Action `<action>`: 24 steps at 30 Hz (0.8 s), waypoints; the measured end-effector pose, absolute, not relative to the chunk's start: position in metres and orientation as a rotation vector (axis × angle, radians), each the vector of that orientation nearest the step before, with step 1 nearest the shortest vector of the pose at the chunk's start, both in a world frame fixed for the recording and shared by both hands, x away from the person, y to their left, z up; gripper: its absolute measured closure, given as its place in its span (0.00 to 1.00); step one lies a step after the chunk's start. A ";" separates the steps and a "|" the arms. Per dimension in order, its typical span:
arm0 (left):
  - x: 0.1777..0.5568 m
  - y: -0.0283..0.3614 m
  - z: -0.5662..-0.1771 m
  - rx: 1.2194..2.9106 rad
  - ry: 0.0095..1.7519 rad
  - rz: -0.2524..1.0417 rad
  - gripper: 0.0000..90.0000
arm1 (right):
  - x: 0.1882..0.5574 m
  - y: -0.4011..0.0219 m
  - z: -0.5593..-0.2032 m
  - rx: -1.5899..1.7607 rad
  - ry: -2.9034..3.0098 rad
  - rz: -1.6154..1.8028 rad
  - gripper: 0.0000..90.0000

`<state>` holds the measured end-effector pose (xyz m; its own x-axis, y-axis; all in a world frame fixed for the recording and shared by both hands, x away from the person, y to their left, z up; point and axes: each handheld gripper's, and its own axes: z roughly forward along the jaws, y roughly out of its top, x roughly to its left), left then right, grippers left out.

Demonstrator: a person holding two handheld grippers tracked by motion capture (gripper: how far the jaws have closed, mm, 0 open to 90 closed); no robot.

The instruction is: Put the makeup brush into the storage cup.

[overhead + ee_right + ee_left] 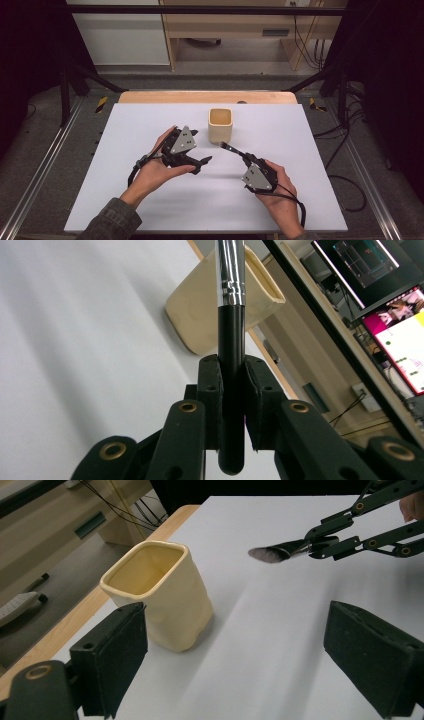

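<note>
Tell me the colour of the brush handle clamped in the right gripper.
Black, with a shiny silver ferrule above it. The brush handle shows best in the right gripper view.

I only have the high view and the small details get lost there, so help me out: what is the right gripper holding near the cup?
Observer: A makeup-style brush. The right gripper has its jaws shut on the black handle, below a silver ferrule.
Operator: Which end points toward the cup?
Observer: The bristle end. In the left gripper view its dark, flat tuft hangs in the air beside the cream cup, above the white board.
Operator: Anything in the cup?
Observer: As far as the left gripper view looks into it, the inside shows bare.
Operator: And the left gripper?
Observer: The left gripper is open with nothing between the pads; the cup stands just beyond its left pad.
</note>
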<state>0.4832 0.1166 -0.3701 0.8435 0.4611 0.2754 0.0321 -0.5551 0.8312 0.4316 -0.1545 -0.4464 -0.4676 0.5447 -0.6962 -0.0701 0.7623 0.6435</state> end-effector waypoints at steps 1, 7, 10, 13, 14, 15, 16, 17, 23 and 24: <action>0.483 0.118 -0.371 2.093 0.367 0.587 0.11 | 0.432 -0.156 -0.446 0.379 1.937 0.773 0.88; 0.481 0.132 -0.381 2.047 0.434 0.572 0.07 | 0.438 -0.158 -0.447 0.469 1.951 0.923 0.88; 0.479 0.141 -0.384 1.995 0.467 0.569 0.06 | 0.441 -0.161 -0.447 0.517 1.953 0.999 0.88; 0.476 0.154 -0.388 1.964 0.480 0.591 0.06 | 0.443 -0.164 -0.447 0.556 1.949 1.054 0.88; 0.476 0.157 -0.390 1.957 0.490 0.596 0.06 | 0.443 -0.165 -0.446 0.575 1.947 1.081 0.88; 0.475 0.163 -0.394 1.945 0.504 0.600 0.06 | 0.443 -0.166 -0.446 0.580 1.945 1.096 0.88; 0.475 0.167 -0.395 1.938 0.513 0.601 0.06 | 0.444 -0.167 -0.446 0.591 1.941 1.119 0.88; 0.474 0.174 -0.398 1.924 0.525 0.603 0.06 | 0.444 -0.167 -0.445 0.597 1.941 1.136 0.88; 0.466 0.198 -0.404 1.853 0.570 0.632 0.05 | 0.445 -0.170 -0.444 0.637 1.929 1.241 0.88; 0.465 0.202 -0.405 1.849 0.571 0.630 0.05 | 0.446 -0.170 -0.444 0.646 1.925 1.258 0.88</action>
<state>0.4648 0.2022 -0.4052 0.7473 0.6459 0.1563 0.0923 -0.3338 0.9381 0.4457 -0.1704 -0.4437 -0.6031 0.7371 -0.3049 0.0165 0.3937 0.9191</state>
